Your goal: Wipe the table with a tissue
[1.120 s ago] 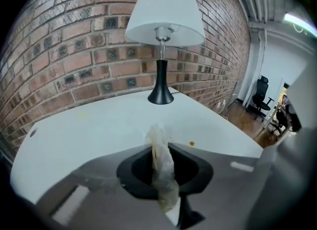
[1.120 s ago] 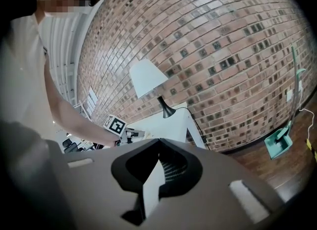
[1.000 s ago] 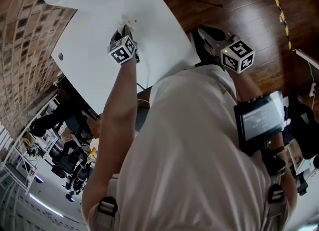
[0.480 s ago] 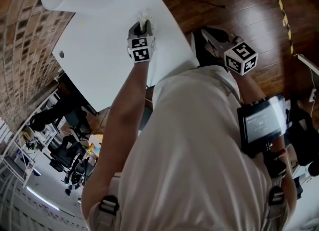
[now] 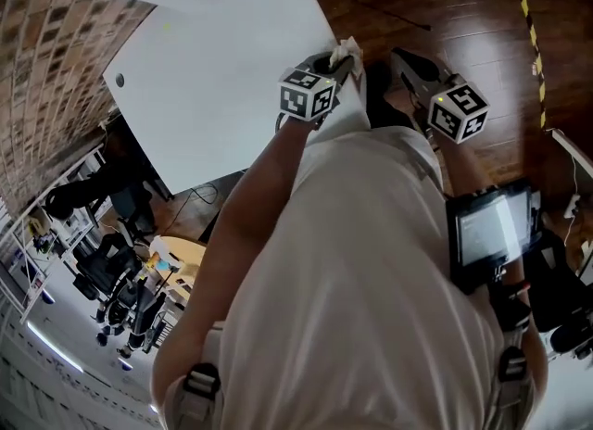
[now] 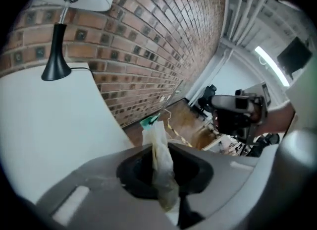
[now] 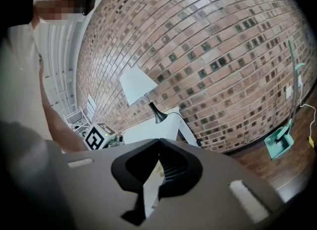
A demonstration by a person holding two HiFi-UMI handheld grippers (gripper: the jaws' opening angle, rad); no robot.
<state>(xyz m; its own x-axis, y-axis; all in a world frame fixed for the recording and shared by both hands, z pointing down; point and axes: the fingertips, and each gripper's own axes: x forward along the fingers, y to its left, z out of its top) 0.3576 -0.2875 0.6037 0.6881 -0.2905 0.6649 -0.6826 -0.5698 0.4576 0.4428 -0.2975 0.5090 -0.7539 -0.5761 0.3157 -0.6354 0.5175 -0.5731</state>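
Table [image 5: 213, 76] corner behind the person's arm [image 5: 250, 206]

Working with a two-jaw gripper in each hand.
Reaching the bare left arm [image 5: 264, 178] forward, pinching a crumpled white tissue [image 5: 348, 48] in the grey, marker-cubed left gripper [image 5: 339, 63], angled downward; holding the matching right gripper [image 5: 404, 59] just to its right, jaws drawn together on nothing.

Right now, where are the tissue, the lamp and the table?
tissue [image 6: 161, 167]: left gripper view, the strip pinched between the jaws.
lamp [image 6: 55, 68]: left gripper view, its black base.
table [image 5: 213, 81]: head view, bare white top.
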